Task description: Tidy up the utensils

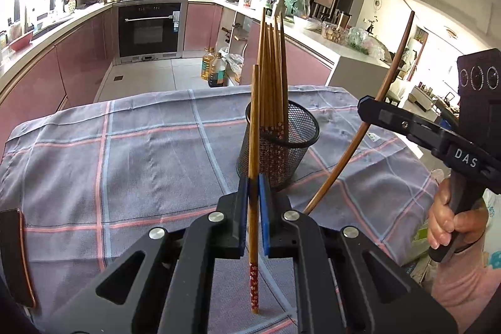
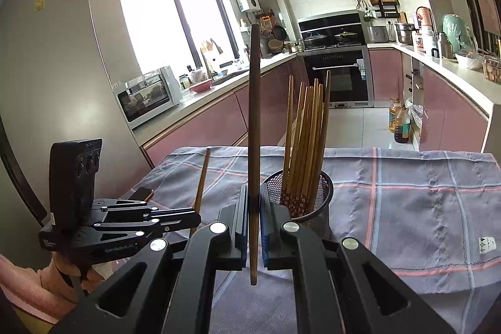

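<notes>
Left gripper [image 1: 253, 193] around upright chopstick [image 1: 254, 127]

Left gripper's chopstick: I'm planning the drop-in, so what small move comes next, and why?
Probably lift the left gripper and carry its chopstick over the mesh holder: the jaws are clamped on it, upright, beside the holder rather than above its rim.

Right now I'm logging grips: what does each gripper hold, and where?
Left gripper: patterned chopstick, gripped near its lower third. Right gripper: dark chopstick, gripped toward its lower end.
</notes>
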The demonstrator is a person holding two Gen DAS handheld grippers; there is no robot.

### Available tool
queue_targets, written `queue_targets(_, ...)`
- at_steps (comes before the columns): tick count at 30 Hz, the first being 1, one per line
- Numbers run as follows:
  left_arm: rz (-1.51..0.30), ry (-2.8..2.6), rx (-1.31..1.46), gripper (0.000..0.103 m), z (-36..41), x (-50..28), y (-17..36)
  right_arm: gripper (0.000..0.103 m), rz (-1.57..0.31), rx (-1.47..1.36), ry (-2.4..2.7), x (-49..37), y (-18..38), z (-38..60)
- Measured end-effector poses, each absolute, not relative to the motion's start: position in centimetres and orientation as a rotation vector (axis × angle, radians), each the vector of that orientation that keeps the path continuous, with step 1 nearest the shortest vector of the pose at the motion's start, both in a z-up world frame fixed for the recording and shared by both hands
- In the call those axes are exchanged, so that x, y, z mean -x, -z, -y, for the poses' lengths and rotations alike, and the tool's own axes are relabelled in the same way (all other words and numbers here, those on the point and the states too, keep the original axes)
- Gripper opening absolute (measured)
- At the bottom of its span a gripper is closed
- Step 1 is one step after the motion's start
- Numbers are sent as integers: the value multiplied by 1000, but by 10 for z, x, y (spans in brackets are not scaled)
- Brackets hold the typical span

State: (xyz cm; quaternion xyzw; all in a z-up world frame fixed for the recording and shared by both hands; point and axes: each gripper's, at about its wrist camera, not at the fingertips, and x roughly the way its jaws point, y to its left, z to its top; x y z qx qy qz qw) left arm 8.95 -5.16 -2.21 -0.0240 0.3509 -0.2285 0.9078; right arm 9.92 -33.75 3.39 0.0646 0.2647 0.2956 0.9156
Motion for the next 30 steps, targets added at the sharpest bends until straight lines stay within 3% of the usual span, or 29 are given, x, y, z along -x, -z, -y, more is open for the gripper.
queue_targets(30,-473,553,69,8,58,-80,-83,6,-416,-88,-586,-113,-87,345)
